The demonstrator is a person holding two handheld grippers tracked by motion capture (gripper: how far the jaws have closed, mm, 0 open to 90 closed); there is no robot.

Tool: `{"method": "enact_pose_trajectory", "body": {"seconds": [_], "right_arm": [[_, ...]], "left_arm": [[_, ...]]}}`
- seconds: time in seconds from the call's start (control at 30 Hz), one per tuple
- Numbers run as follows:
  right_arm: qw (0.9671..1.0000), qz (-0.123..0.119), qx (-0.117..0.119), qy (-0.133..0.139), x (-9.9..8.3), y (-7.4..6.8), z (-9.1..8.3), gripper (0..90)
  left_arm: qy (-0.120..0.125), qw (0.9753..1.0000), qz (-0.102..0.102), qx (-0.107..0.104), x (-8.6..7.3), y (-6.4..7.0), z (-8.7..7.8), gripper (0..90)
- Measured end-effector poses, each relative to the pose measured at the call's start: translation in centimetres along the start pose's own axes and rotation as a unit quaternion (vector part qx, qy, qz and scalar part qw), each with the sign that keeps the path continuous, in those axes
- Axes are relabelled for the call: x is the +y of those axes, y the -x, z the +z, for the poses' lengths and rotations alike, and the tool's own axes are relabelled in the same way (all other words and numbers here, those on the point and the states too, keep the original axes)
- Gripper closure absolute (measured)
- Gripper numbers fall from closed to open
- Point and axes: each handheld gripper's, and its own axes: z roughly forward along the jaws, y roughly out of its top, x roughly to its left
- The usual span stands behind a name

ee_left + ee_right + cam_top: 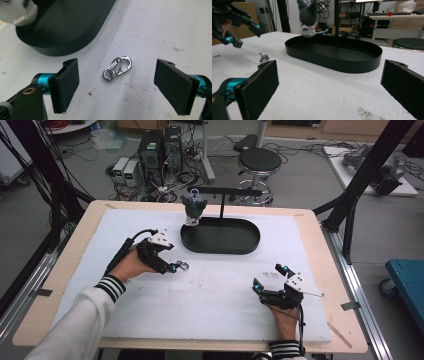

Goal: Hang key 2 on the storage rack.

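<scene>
A small silver snap clip (117, 68) lies flat on the white foam mat, and my open left gripper (117, 87) hovers over it with a jaw on either side, not touching. From above, the clip (182, 266) lies just off the left gripper's (175, 267) tips. My right gripper (270, 277) rests open near the mat's right front, nothing between its jaws (329, 87). A grey plush toy (193, 207) hangs from a black stand over the left end of an oval black tray (250, 241). In the right gripper view I see the clip (263, 57), the toy (307, 17) and the tray (362, 65).
The white foam mat (210, 295) covers most of the wooden table (320, 245). The stand's post (222, 206) rises from the tray with a horizontal bar on top. A stool (258, 162) and computer towers (160, 150) stand on the floor beyond the table.
</scene>
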Motion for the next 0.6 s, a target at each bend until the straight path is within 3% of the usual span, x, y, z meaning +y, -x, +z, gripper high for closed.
{"method": "enact_pose_trajectory", "body": {"seconds": [0.27,0.3,0.37,0.6], "right_arm": [[1.0,0.002,0.001,-0.001,0.0,0.0,0.0,0.8],[1.0,0.003,0.001,-0.001,0.0,0.0,0.0,0.8],[1.0,0.002,0.001,-0.001,0.0,0.0,0.0,0.8],[1.0,0.003,0.001,-0.001,0.0,0.0,0.0,0.8]], "left_arm": [[-0.028,0.9996,0.005,-0.003,0.0,0.2,1.3,32.2],[-0.034,0.9993,0.008,-0.009,0.1,0.1,1.3,35.1],[-0.042,0.999,0.012,-0.001,0.1,0.2,1.6,43.4],[-0.054,0.9984,0.019,-0.005,0.1,0.3,2.3,53.8]]}}
